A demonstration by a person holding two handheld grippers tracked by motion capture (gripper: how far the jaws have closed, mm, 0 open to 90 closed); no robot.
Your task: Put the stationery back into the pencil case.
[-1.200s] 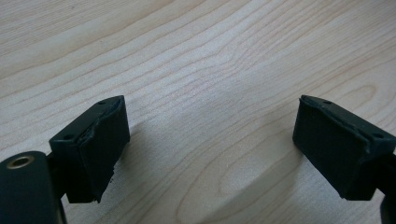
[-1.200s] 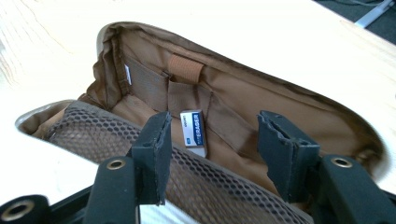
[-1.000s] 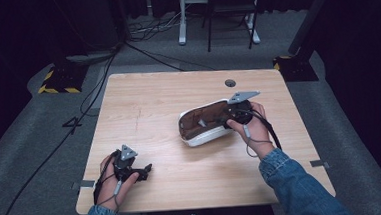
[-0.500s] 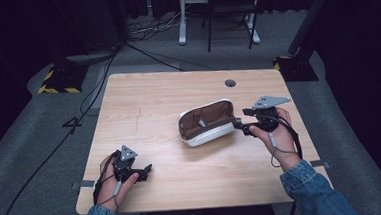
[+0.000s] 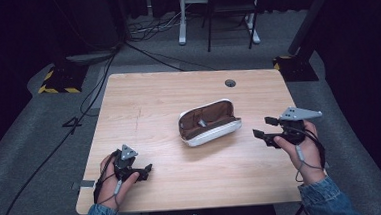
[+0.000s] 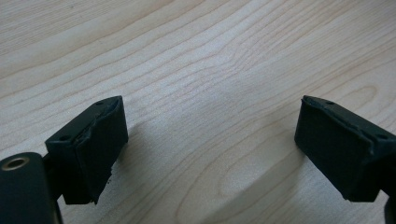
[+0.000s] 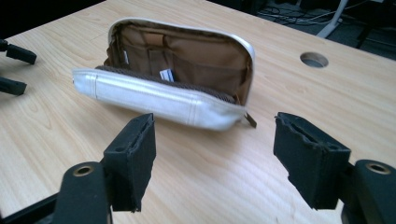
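High view is showing the silver zip pouch with a brown fabric lining (image 5: 209, 122) lying near the middle of the pale wooden table (image 5: 143, 98), its mouth gaping and its long side facing the person. Right gripper (image 5: 266, 128), which a second ago was reaching into or at the pouch's right end, is now standing clear to the right of it, jaws spread wide and holding nothing. Right gripper view is confirming this: the pouch (image 7: 173, 79) is lying ahead of the parted jaws, untouched, with a small pale label visible inside and the zip pull hanging at the near corner. Pouch itself appears not to be shifting between pictures. Left gripper (image 5: 141, 171) is resting at the near left edge as before, well apart from the pouch, jaws wide apart over bare wood in the left gripper view. Judgement: the opening step is looking finished and the right hand is withdrawing.
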